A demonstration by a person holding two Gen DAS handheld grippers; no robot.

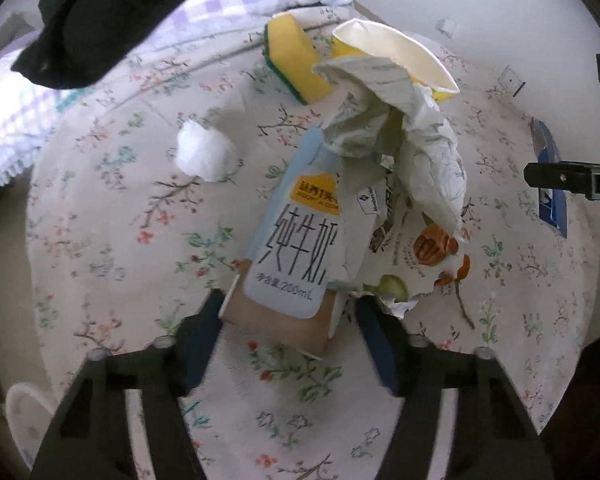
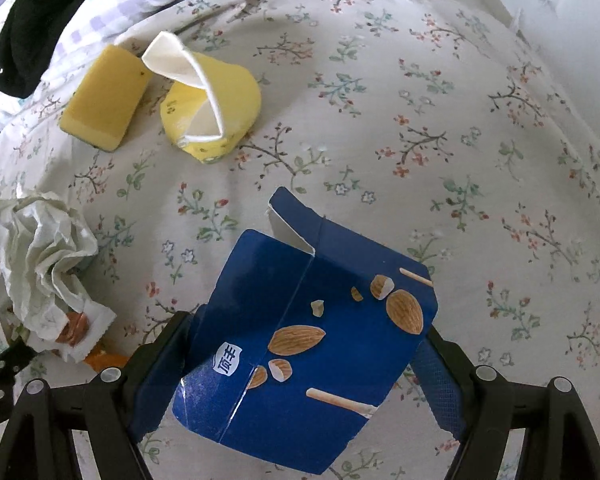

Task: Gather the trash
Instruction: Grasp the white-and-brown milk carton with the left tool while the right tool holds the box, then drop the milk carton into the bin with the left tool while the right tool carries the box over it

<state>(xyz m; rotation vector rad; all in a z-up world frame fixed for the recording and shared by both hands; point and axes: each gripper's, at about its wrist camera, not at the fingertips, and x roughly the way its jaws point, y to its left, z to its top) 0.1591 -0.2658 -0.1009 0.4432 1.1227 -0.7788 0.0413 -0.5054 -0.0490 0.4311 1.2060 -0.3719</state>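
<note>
My left tool (image 1: 286, 320) is clamped on the milk carton (image 1: 296, 236), with a nut-snack wrapper (image 1: 416, 256) and a crumpled paper (image 1: 404, 136) bunched against the carton and apparently carried with it. My right tool (image 2: 304, 364) is clamped across the flattened blue almond box (image 2: 300, 344), fingers bearing on both of its edges. Both loads hang above the floral tablecloth (image 2: 420, 120) on the worktop.

Trash not yet collected: a crushed yellow paper cup (image 2: 212, 108), a yellow sponge (image 2: 104, 100) just beside it, and a white tissue ball (image 1: 206, 152). No bin is visible in either view.

Procedure for the step in hand:
1. Keep both tools closed firmly. The wrapper and paper look loosely held, so I judge that a sudden swing could shed them.
2. Carry each load level and slowly to the bin.
3. Open one tool at a time, directly over the bin.

Legible markings: the carton reads "纯牛奶" and "200mL", with an orange tag whose text is too blurred to read. The blue box carries a white badge reading "顶丰" and pictures of almonds. The wrapper print is too distorted to read.
</note>
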